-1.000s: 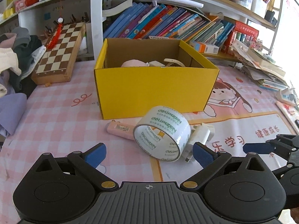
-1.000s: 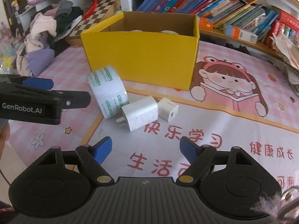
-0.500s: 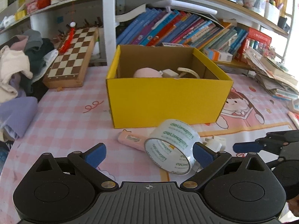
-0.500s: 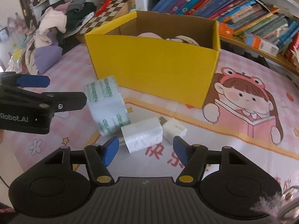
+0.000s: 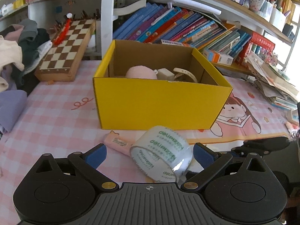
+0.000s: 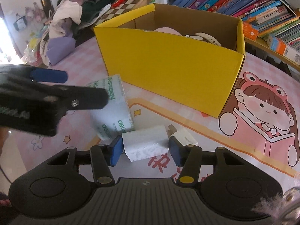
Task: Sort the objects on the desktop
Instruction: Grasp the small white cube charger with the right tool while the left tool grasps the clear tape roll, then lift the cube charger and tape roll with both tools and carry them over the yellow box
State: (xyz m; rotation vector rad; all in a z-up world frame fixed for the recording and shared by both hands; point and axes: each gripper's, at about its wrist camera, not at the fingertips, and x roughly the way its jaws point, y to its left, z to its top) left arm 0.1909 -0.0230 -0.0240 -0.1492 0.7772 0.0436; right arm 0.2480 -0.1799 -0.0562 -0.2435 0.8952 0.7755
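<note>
A yellow cardboard box [image 5: 161, 105] stands on the pink mat and holds a pink object [image 5: 140, 72] and some white items. A roll of clear tape [image 5: 162, 152] lies in front of it, between the wide-open fingers of my left gripper [image 5: 149, 154]. A pink eraser [image 5: 117, 142] lies left of the tape. In the right wrist view my right gripper [image 6: 145, 150] is shut on a white charger block [image 6: 145, 145]. A smaller white charger [image 6: 184, 136] lies just right of it. The tape [image 6: 112, 106] and box [image 6: 168, 69] also show there.
A chessboard [image 5: 67, 48] leans at the back left beside a pile of clothes [image 5: 13, 56]. Shelves of books [image 5: 178, 26] run behind the box. Stacked papers [image 5: 273, 82] sit at the right. My left gripper's arm [image 6: 37, 97] crosses the left of the right wrist view.
My right gripper moved forward over the white charger block and closed on it. My left gripper moved forward so the tape roll now lies between its open fingers.
</note>
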